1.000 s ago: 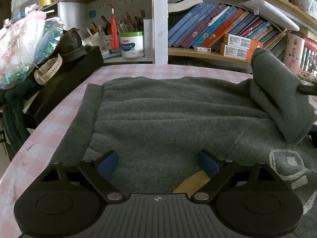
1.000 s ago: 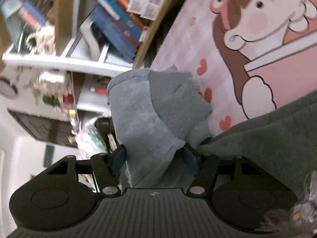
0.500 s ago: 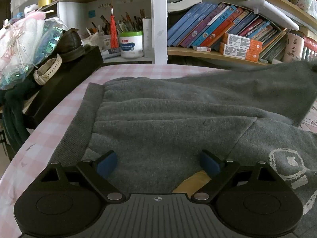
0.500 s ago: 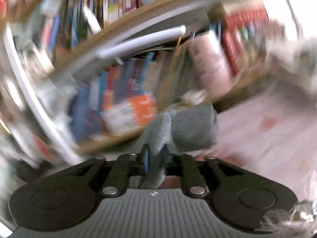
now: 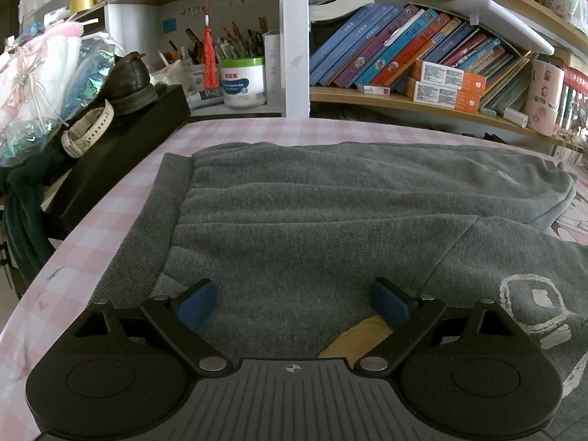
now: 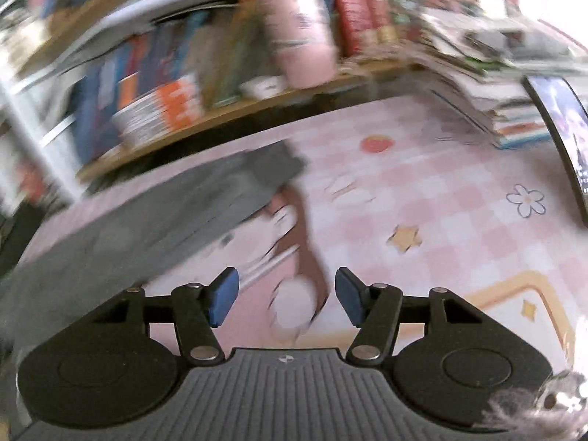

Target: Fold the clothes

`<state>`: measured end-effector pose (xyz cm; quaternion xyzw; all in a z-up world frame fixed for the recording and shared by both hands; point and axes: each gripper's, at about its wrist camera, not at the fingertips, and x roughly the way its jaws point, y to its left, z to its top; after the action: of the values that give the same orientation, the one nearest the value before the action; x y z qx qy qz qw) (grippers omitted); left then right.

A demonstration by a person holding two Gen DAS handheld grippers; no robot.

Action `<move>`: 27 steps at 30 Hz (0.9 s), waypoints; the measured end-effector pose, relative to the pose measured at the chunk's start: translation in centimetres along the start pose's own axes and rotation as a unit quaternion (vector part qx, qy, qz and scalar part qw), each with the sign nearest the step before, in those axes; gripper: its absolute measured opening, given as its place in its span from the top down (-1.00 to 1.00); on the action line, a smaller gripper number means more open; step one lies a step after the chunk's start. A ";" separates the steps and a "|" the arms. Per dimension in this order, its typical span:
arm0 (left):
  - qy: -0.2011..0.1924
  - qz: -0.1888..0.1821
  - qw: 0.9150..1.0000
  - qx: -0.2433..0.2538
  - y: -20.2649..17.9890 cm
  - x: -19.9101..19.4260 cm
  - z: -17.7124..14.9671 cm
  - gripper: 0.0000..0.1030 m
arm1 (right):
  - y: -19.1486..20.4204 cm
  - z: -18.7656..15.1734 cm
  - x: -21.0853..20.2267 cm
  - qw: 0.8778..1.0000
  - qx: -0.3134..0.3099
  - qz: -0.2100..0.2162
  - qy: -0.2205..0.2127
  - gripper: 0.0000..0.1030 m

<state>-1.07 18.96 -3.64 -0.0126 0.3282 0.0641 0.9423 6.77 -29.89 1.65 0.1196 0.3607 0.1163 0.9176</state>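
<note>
**Soft grey sweater lay flat on the pink table**

The left gripper (image 5: 292, 303) sat over the fuzzy grey sweater (image 5: 330, 228), its blue fingers (image 5: 194, 303) spread wide with nothing pinched. The sweater lay on the checked pink tablecloth (image 5: 121, 217), one sleeve folded across it, its ribbed hem at the left. The right gripper (image 6: 286, 296) had just been opening; nothing was between its fingers. It hung over the bare cloth, the sleeve to its left.
</note>
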 end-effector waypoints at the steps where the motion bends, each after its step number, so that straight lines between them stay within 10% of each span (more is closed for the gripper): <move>1: 0.000 0.000 1.000 0.000 0.0 0.0 0.0 -0.83 | 0.2 -0.5 -1.0 1.000 -0.020 -0.001 -0.003 -0.10; 10: -0.001 0.001 1.000 0.002 0.0 0.0 -0.1 -0.83 | 0.0 -4.4 -6.1 0.991 -0.125 -0.043 0.003 0.29; 17: -0.002 0.003 1.000 0.004 -0.1 0.0 -0.1 -0.84 | 0.0 -6.0 -5.0 0.986 -0.146 -0.085 -0.010 -0.04; 22: -0.002 0.002 1.000 0.004 -0.1 0.0 -0.1 -0.84 | -1.8 -5.5 -4.0 0.995 -0.089 -0.035 0.024 -0.02; 27: -0.002 0.002 1.000 0.004 -0.1 0.0 -0.1 -0.84 | 0.4 -5.4 -3.8 0.988 -0.146 -0.003 0.040 0.61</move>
<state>-1.09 18.88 -3.69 -0.0083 0.3267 0.0647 0.9429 0.22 -29.91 0.35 -0.0218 0.3770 0.1694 0.9103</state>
